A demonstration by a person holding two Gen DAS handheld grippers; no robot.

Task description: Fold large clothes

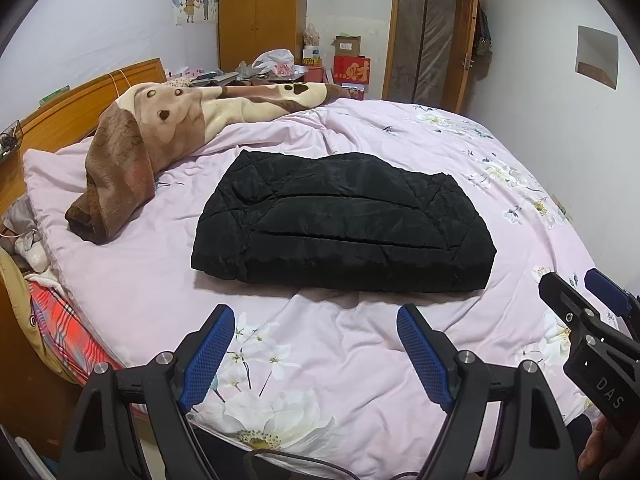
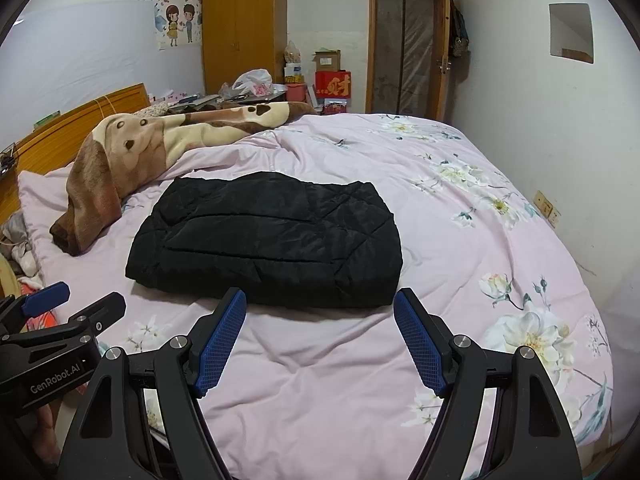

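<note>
A black quilted jacket (image 1: 344,224) lies folded into a flat rectangle on the pink floral bedspread (image 1: 328,360); it also shows in the right wrist view (image 2: 272,240). My left gripper (image 1: 316,320) is open and empty, hovering above the bedspread just short of the jacket's near edge. My right gripper (image 2: 320,300) is open and empty, its fingertips close to the jacket's near edge, not touching it. The right gripper also shows at the right of the left wrist view (image 1: 576,284), and the left gripper at the left of the right wrist view (image 2: 76,296).
A brown and cream fleece blanket (image 1: 152,140) lies bunched at the bed's left, by the wooden headboard (image 1: 80,100). A wardrobe (image 1: 260,12), boxes and bags stand at the back, beside a door (image 1: 428,36). A wall runs along the bed's right side.
</note>
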